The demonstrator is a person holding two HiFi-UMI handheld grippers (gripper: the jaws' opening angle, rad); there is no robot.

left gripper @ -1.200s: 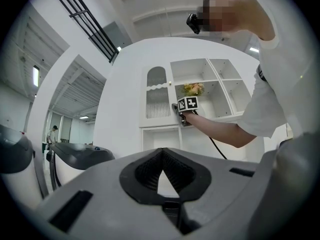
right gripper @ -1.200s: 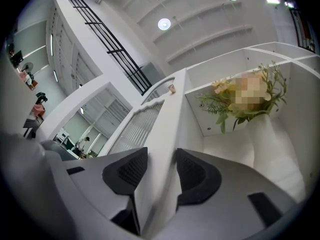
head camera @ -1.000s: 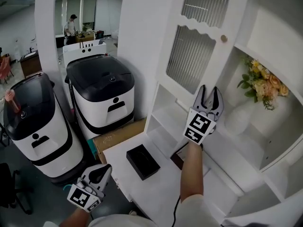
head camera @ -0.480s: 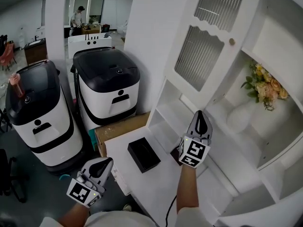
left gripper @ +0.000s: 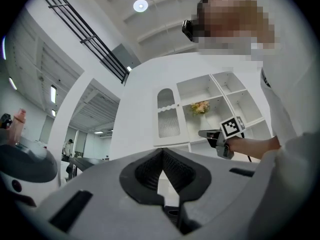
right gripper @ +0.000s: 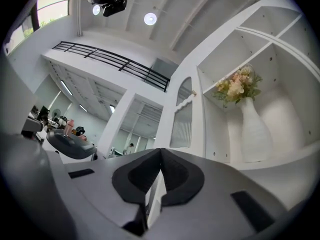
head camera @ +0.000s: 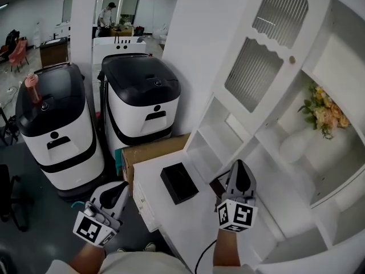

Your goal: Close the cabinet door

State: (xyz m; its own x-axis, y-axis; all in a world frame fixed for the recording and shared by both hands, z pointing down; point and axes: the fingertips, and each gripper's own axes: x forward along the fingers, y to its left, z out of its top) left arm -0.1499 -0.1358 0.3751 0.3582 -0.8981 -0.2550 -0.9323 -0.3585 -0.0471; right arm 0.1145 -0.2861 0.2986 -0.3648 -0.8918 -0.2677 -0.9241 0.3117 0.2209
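The door [head camera: 258, 55], white with two ribbed panes and a small knob [head camera: 291, 59] near its right edge, lies flat on the front of the cabinet [head camera: 199, 39]. It covers the upper left compartment. In the left gripper view it sits flush with the shelf fronts, and no gap can be made out. Just right of it, an open compartment holds a white vase [head camera: 293, 144] with pale flowers [head camera: 322, 110]. Below the door the shelves stand open. The right claw [head camera: 240, 167] is clenched and holds nothing: its own view shows the dark pads meeting at the tip, with only the cabinet beyond them. It hangs over the white bench [head camera: 171, 218], well below the door and apart from it, and points toward the lower shelves. A black box [head camera: 179, 182] lies on the bench just to its left. The left claw [head camera: 121, 188] is also clenched and empty, its pads together at the tip. It is held low past the bench's left edge, near a carton [head camera: 151, 152] that stands against the bench. Beyond the carton stand two black-and-white machines [head camera: 142, 104]. A person [head camera: 106, 15] is at a counter far back in the room.
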